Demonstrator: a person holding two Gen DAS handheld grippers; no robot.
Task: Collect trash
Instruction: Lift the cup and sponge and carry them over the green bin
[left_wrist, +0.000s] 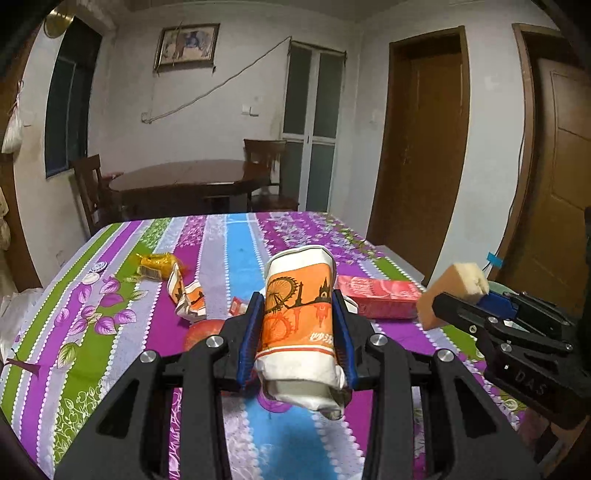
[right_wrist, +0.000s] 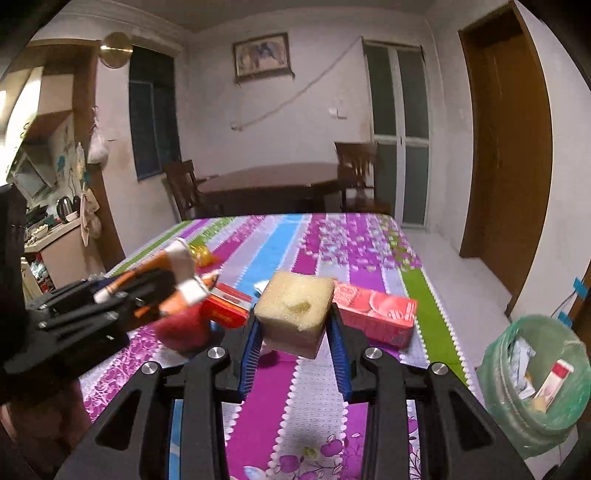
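Observation:
My left gripper is shut on a crushed orange-and-white paper cup and holds it above the striped tablecloth. My right gripper is shut on a yellow sponge block, also above the table; it shows in the left wrist view at the right. A green-lined trash bin with trash inside stands on the floor right of the table. On the table lie a pink carton, a second crumpled cup, a yellow wrapper and a red apple.
A small red box lies beside the apple. A bottle cap sits near the table's left edge. A dark dining table with chairs stands behind. Wooden doors are on the right.

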